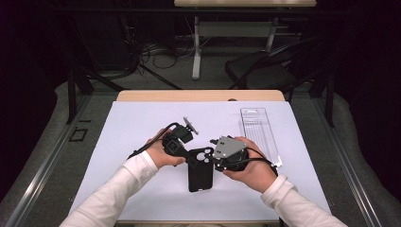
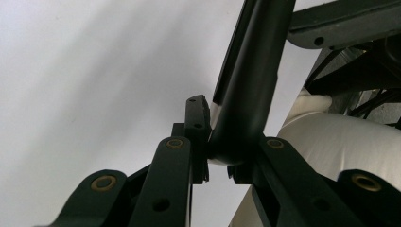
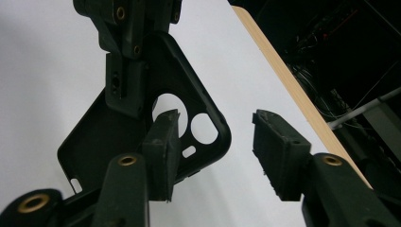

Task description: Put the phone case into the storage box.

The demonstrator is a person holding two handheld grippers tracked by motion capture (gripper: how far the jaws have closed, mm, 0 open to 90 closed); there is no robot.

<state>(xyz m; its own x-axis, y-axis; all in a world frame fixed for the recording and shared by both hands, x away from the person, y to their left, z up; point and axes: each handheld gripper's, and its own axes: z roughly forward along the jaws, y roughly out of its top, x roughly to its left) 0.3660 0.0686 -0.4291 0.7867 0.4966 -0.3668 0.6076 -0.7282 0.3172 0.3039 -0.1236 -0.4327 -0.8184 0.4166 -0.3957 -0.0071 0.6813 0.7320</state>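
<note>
The left gripper [image 1: 191, 160] is clamped on the upper left edge of the black phone case [image 1: 200, 171] at the frame's centre, probably to steady it. The right gripper [image 3: 215, 142] stands spread, one jaw over the case's camera holes, the other outside its corner, likely for gripping that corner.

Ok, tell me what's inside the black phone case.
Inside the black phone case there is no phone: bare inner shell and the white table through its round camera holes. The left gripper clamps its edge, covering a strip there; the right gripper is open beside it.
</note>
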